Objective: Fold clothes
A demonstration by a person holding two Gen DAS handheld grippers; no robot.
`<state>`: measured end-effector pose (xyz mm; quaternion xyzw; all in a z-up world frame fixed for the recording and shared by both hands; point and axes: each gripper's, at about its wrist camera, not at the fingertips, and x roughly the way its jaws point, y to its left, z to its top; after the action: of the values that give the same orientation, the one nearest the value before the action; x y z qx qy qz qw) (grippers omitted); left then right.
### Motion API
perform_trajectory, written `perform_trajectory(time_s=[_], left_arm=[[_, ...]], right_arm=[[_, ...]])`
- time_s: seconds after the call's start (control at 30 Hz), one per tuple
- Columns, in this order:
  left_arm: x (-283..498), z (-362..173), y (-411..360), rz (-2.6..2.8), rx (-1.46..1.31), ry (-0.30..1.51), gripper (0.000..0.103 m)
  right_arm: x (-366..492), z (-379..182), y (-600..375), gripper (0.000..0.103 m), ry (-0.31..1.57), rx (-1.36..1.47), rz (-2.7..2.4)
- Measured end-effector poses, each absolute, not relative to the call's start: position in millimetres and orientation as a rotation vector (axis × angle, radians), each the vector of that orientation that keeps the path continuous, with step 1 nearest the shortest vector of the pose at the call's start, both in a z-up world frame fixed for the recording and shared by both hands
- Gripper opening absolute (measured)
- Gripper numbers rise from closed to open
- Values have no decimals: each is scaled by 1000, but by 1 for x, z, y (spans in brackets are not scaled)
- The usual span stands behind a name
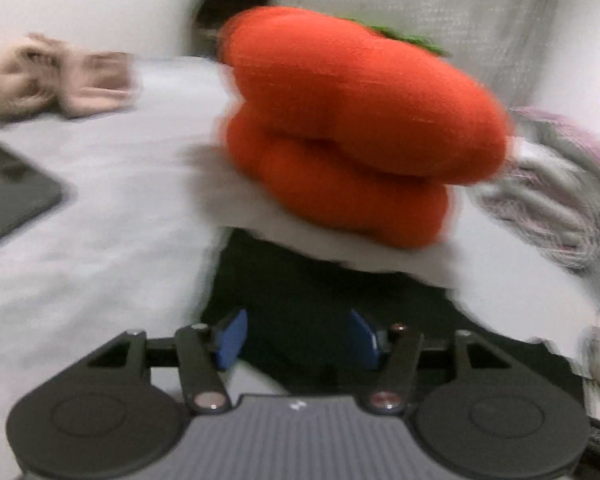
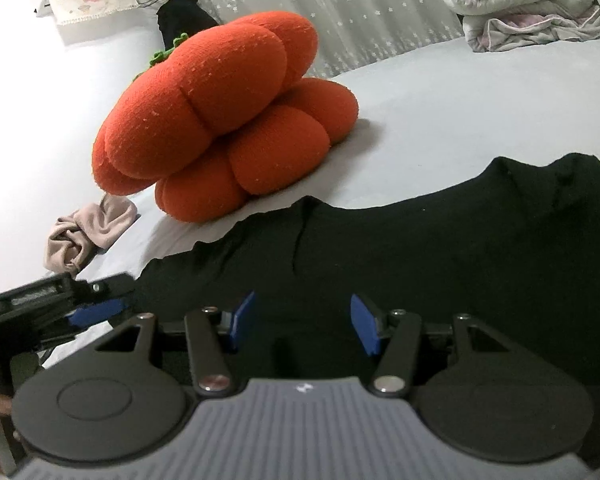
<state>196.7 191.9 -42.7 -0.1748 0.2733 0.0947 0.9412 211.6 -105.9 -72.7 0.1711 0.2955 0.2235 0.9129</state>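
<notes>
A black garment (image 2: pixel 440 264) lies spread on a pale grey bed sheet (image 2: pixel 440 120), filling the near and right part of the right wrist view. Its far edge is uneven, with a raised fold near the middle.

The right gripper (image 2: pixel 303 326) hovers low over the near part of the garment. Its two blue pads (image 2: pixel 363 330) stand partly apart, with dark cloth showing below the gap; neither pad presses on it, and nothing is held.

The left gripper (image 1: pixel 298 338) is seen from its own blurred camera. Its blue pads (image 1: pixel 232 336) also stand apart, over the near left edge of the garment (image 1: pixel 300 292), gripping nothing. In the right wrist view the same gripper (image 2: pixel 96 312) comes in from the near left, its blue tip beside the garment's left end; whether it touches the cloth cannot be told.

Beyond the garment, toward the far left, sits a large orange cushion (image 2: pixel 220 120) made of rounded lobes stacked in two layers, with a bit of green trim at its far top. A crumpled beige cloth (image 2: pixel 88 236) lies left of the cushion, near the bed's edge. A rolled grey and pink quilt (image 2: pixel 532 4) rests at the far right. A sheer curtain (image 2: pixel 360 12) with small white dots hangs behind the bed. In the left wrist view, a flat dark object (image 1: pixel 12 196) lies on the sheet at the left.
</notes>
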Motion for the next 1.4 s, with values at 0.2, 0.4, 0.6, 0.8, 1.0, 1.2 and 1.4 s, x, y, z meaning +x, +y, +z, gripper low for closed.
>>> perform_trajectory(time_s=[0.2,0.4,0.6,0.8,1.0,1.2,1.4], left_arm=[[203,-52,200,309,-351,584,62],[208,-62,213,188,-505,552,13],[206,-52,205,26,-539,528,2],[204,-26,162,-237,-412,468,3],[208,-41,123,-507,-314,568,3],[212,-60,92,-592,-213,673,3],[209,-67,103,-612,-259,685,5]], right_arm=[[211,-73,-107,57,608,357,462],[211,-72,-106,57,607,359,472],[210,-71,-106,57,600,366,480],[211,-71,-108,57,599,381,478],[213,-71,-115,57,599,431,484],[215,-73,-120,57,621,502,512],[207,-53,-109,57,619,454,559]])
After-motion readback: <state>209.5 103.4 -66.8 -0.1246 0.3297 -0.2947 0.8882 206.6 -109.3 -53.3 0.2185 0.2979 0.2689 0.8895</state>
